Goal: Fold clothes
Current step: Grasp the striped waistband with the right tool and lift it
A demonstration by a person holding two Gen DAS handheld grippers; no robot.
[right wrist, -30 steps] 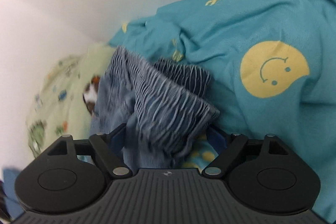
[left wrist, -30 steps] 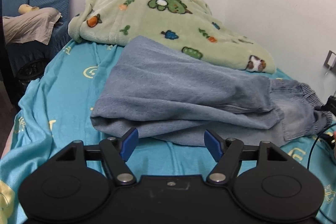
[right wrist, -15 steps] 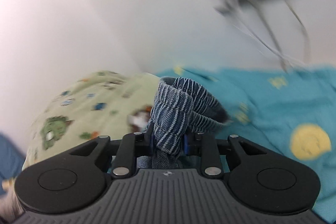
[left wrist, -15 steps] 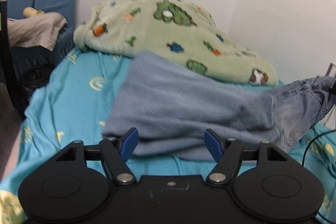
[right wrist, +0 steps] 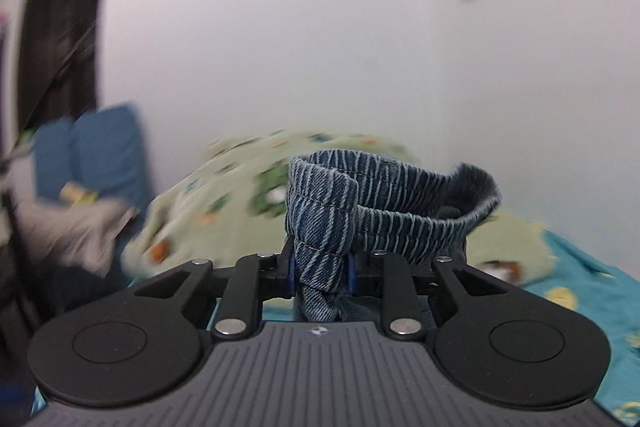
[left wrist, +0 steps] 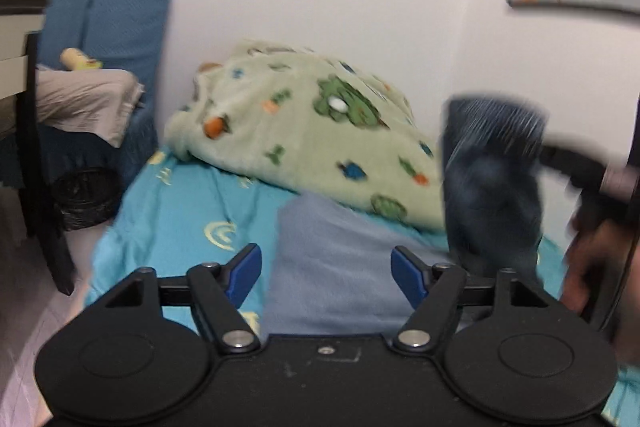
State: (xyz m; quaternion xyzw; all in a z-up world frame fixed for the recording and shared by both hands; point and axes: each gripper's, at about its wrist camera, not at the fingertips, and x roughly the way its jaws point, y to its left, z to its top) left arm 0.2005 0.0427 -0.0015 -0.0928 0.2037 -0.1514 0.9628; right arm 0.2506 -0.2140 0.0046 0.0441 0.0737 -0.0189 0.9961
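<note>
Left wrist view: left claw (left wrist: 326,273) at bottom centre, blue pads wide apart and opening a touch more, gripping nothing; pale denim lies beyond the gap but no pad touches it. Jeans (left wrist: 332,267) lie across the turquoise bedsheet (left wrist: 180,203) at centre. Their waistband end (left wrist: 494,183) is lifted at right, motion-blurred, held by the right claw (left wrist: 560,159), itself a blur at the right edge with a hand (left wrist: 588,267) below it. Green cartoon blanket (left wrist: 304,131) sits just behind the jeans.

Risk here: the leg end is unpinned. If the waistband swings over, the whole garment may drag along the sheet instead of folding. The lifted end could also snag or ride up onto the blanket.

Right wrist view: right claw (right wrist: 320,275) at lower centre, clamped tight on a bunched fold of the elastic waistband (right wrist: 360,203). Most of the band loops free to the right of the pads.

Risk: the bite is narrow and off to one side. I judge the loose loop can twist or sag, giving a skewed fold. A fast swing could pull the denim out of the pads. The picture is blurred, so grip depth is hard to read.
</note>
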